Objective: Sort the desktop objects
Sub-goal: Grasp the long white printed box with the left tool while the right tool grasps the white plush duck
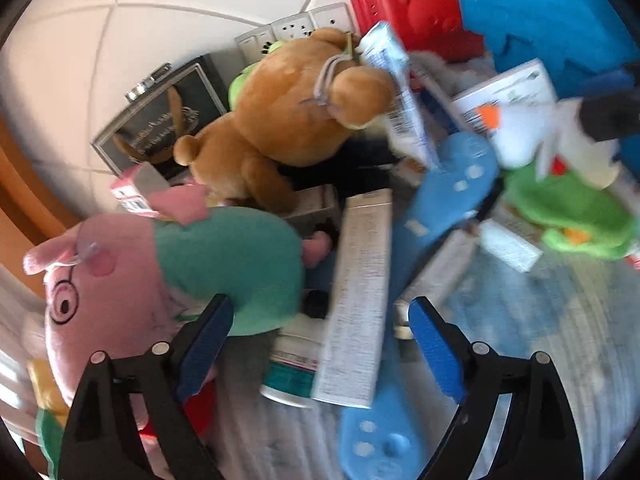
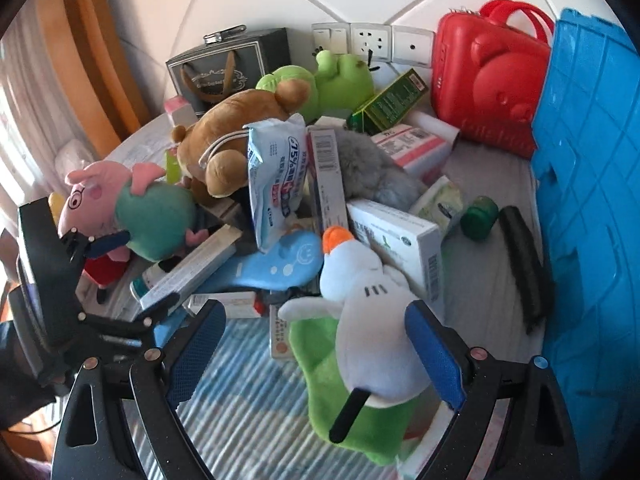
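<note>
Both tools hover spread wide and empty over an unsorted heap. The left gripper [image 1: 320, 344] aims at the long white carton [image 1: 356, 300] beside the pig plush [image 1: 160, 276]. The right gripper [image 2: 316, 344] brackets the near white duck plush [image 2: 372, 320], likely its pick, without pinching it.

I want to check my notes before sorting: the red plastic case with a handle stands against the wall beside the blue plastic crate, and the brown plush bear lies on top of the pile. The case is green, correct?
Not correct: the plastic case with a handle is red, not green, as the right wrist view shows. It does stand against the wall beside the blue plastic crate, and the brown plush bear lies on the pile.
</note>
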